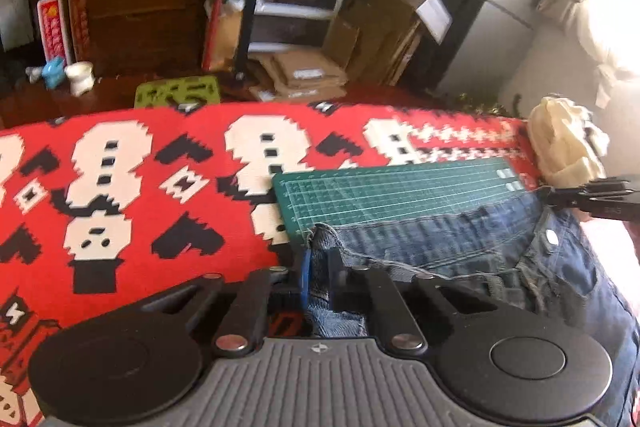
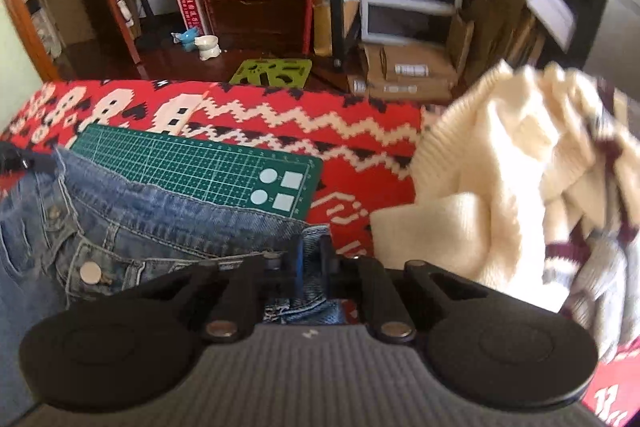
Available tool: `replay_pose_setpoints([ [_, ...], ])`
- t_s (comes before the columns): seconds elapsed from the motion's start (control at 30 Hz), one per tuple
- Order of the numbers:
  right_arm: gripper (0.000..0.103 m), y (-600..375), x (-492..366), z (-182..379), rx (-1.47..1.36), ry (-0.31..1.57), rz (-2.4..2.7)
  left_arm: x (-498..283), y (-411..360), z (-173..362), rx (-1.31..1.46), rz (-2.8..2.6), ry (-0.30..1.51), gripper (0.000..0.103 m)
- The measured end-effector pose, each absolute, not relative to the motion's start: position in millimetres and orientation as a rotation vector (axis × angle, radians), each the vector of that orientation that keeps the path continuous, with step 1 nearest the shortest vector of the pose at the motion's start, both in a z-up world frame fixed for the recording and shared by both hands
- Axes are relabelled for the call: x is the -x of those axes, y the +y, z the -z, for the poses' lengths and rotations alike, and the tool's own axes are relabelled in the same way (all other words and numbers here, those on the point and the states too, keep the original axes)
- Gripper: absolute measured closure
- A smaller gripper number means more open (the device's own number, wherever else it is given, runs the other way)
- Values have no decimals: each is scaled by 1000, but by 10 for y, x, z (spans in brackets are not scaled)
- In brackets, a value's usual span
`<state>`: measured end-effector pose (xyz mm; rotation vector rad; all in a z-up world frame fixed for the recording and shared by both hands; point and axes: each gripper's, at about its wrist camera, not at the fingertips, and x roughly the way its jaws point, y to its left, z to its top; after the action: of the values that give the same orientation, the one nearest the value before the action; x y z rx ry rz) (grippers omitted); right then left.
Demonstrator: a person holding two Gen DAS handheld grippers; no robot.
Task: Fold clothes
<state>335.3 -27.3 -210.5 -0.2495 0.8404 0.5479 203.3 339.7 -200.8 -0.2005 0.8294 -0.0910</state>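
Observation:
A pair of blue jeans (image 1: 460, 247) lies with its waistband stretched across a green cutting mat (image 1: 380, 191) on a red patterned blanket. My left gripper (image 1: 318, 267) is shut on the waistband's left corner. In the right wrist view my right gripper (image 2: 312, 255) is shut on the opposite corner of the jeans (image 2: 140, 219), whose metal button (image 2: 91, 273) shows at lower left. The right gripper's black tips (image 1: 588, 199) also show at the right edge of the left wrist view.
A heap of cream knitwear (image 2: 512, 187) with maroon stripes lies on the blanket (image 2: 360, 131) to the right of the jeans. Beyond the blanket's far edge are a green stool (image 2: 276, 71), cardboard boxes (image 2: 408, 71), a drawer unit and dark shelves.

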Motion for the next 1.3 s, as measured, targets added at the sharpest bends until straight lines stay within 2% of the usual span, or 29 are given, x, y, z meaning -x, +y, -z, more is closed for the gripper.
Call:
replay_pose_setpoints([
  [0.17,97,-111,-3316,1911,300,731,-541,-1909,3291,1722,99,59,704,96],
  [0.37,94,-1,-3565,2111,328,794,-503,-2170,3294,1954,41,0,778,95],
  [0.43,87,-18,-3552,2111,321,789,-497,-2180,3321,2016,53,-18,801,90],
  [0.47,80,-44,-3534,2083,308,779,-498,-2158,3346,2017,65,-31,796,89],
  [0.57,77,-53,-3420,1943,274,754,-534,-1991,3551,1890,190,-47,746,73],
  [0.73,77,111,-3116,1671,242,738,-662,-1552,3817,1598,375,-53,702,77],
  [0.8,72,176,-2994,1562,229,730,-713,-1352,3831,1530,429,-43,722,77],
  [0.87,68,250,-2870,1461,218,724,-764,-1176,3785,1518,457,-36,744,77],
  [0.97,68,565,-2635,1501,237,741,-838,-861,3702,1558,509,-46,770,77],
  [1.03,68,775,-2478,1527,249,751,-888,-691,3674,1651,558,-61,773,83],
  [1.1,69,985,-2320,1554,262,762,-938,-521,3653,1771,615,-73,769,96],
  [1.13,70,1089,-2242,1567,268,767,-963,-439,3649,1843,654,-85,763,96],
  [1.2,81,1299,-2085,1593,281,777,-1013,-308,3658,2017,742,-118,749,97],
  [1.3,85,1614,-1849,1633,300,792,-1088,-174,3673,2202,799,-159,731,97],
])
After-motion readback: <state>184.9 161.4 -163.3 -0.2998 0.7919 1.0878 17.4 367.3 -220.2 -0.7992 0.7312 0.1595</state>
